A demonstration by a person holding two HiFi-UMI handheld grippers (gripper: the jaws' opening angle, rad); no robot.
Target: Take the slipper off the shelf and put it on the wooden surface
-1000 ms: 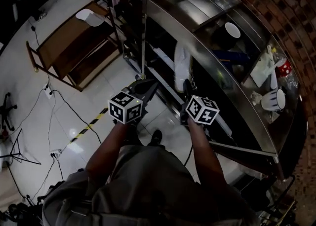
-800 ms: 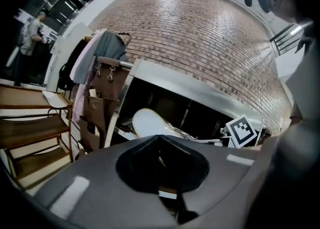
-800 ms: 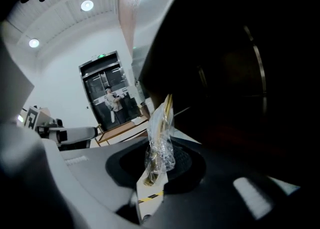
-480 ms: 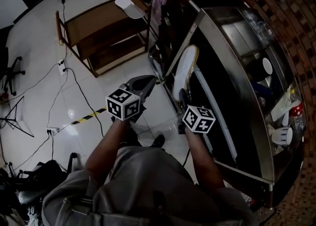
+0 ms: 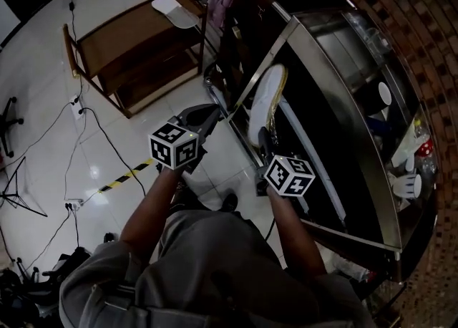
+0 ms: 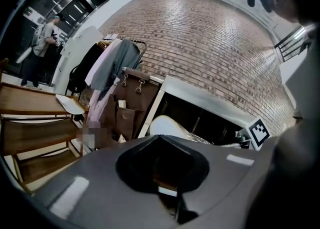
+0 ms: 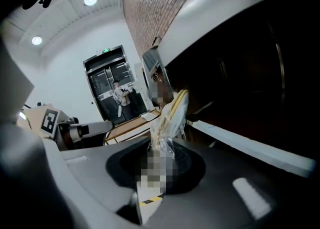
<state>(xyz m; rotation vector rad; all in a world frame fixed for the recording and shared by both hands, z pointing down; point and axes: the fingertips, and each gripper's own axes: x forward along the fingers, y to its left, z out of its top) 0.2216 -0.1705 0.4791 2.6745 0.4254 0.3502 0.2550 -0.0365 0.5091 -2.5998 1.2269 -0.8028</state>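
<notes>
Slipper [image 5: 266, 102] points lengthwise away from right tool [image 5: 264, 139] gripping its near end.

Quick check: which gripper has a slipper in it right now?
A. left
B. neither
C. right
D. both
C: the right gripper is clamped on the wrapped slipper, held out in front of the shelf, while the left gripper has nothing between its jaws.
</notes>
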